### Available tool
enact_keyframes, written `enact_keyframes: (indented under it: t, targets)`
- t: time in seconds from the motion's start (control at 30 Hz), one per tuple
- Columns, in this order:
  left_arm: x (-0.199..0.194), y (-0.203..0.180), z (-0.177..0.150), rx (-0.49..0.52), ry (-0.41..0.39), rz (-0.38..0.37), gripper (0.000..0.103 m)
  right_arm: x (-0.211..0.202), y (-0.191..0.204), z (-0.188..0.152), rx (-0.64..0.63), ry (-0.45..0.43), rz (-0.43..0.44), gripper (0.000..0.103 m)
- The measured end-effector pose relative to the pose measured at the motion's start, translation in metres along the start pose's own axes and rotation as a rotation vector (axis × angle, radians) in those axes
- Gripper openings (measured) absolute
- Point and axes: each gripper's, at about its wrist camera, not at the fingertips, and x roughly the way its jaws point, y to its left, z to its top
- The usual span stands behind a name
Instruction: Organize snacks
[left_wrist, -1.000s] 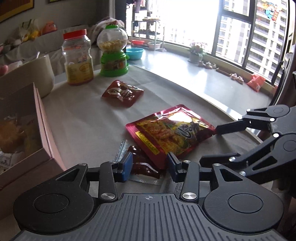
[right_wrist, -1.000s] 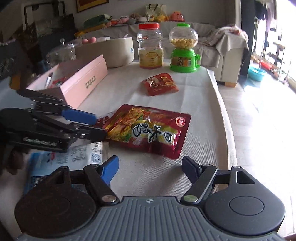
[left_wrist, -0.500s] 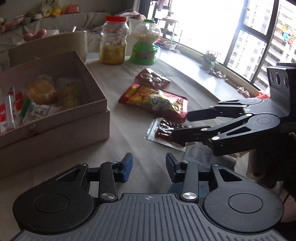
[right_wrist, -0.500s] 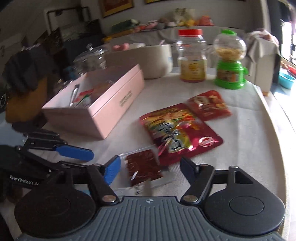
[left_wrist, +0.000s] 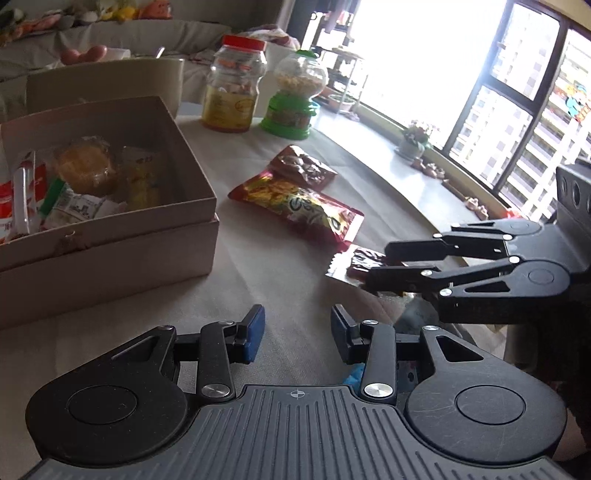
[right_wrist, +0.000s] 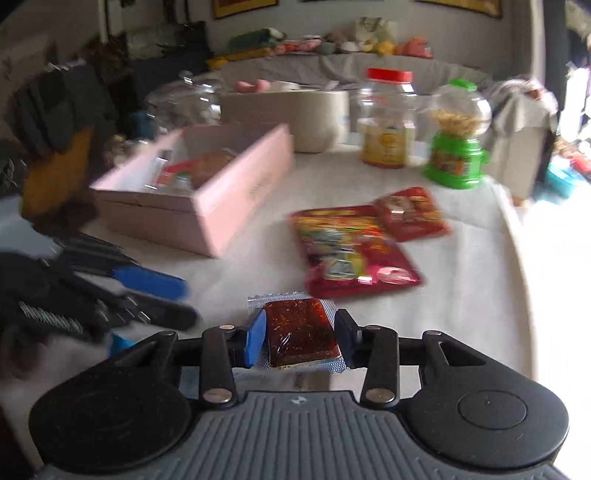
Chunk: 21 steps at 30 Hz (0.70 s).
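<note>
1. My right gripper (right_wrist: 299, 338) is closing its jaws on the brown snack (right_wrist: 300, 332), pads at both its sides.
2. The snack is at the near table (right_wrist: 461, 332) edge, its front end tipped up.
3. My left gripper (left_wrist: 297, 334) hovers spread and empty, near the box (left_wrist: 110, 236).
4. Two red packets (left_wrist: 299, 206) lie between.
</note>
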Motion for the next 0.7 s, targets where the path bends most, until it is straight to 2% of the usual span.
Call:
enact_keyframes:
  t: [0.07, 0.13, 0.23, 0.3, 0.37, 0.4, 0.47, 0.57, 0.7]
  targets:
    - [0.005, -0.001, 0.005, -0.039, -0.006, -0.002, 0.044, 0.006, -0.01, -0.002, 0.015, 0.033, -0.069, 0.041]
    - [0.009, -0.006, 0.008, -0.038, -0.01, -0.017, 0.044, 0.01, -0.02, -0.006, 0.039, 0.054, -0.111, 0.041]
    - [0.015, -0.016, 0.012, 0.005, -0.003, -0.045, 0.044, 0.002, -0.036, -0.006, 0.107, 0.051, -0.05, 0.041]
    - [0.021, -0.021, 0.012, 0.025, 0.012, -0.049, 0.044, -0.007, -0.048, 0.001, 0.162, 0.008, -0.015, 0.053]
    - [0.025, -0.025, 0.012, 0.037, 0.022, -0.053, 0.044, -0.011, -0.056, 0.015, 0.17, -0.056, -0.055, 0.079]
    - [0.027, -0.027, 0.012, 0.039, 0.024, -0.059, 0.044, -0.008, -0.059, 0.024, 0.152, -0.085, -0.071, 0.083]
    - [0.03, -0.029, 0.012, 0.037, 0.027, -0.073, 0.044, 0.011, -0.066, 0.045, 0.11, -0.099, -0.071, 0.084]
    - [0.032, -0.03, 0.01, 0.038, 0.037, -0.094, 0.044, 0.055, -0.082, 0.076, 0.114, -0.072, -0.096, 0.084]
    - [0.027, -0.029, 0.005, 0.049, 0.048, -0.113, 0.044, 0.116, -0.1, 0.101, 0.153, 0.011, -0.098, 0.084]
